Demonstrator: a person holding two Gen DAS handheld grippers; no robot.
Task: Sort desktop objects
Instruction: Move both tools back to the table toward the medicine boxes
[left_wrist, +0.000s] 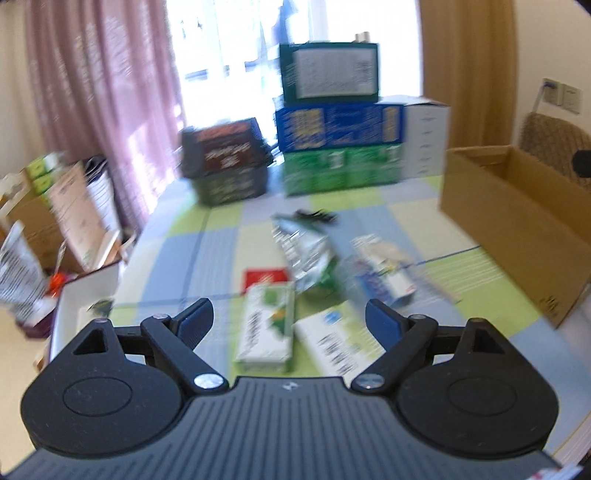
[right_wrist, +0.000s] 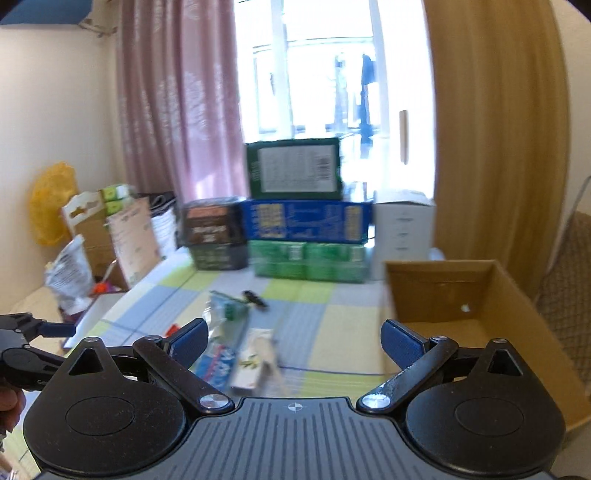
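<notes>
My left gripper (left_wrist: 290, 319) and right gripper (right_wrist: 293, 341) gape empty over scattered packets (left_wrist: 264, 328), cardboard box (right_wrist: 491, 306) seemingly bare: sorting barely begun.

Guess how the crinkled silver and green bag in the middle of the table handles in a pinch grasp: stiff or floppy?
Probably floppy: the silver and green bag lies crumpled and creased, so it should sag from one pinch. Likely light, since it looks flattened, though blur hides any contents. The shiny film may slip between the open left gripper pads.
</notes>
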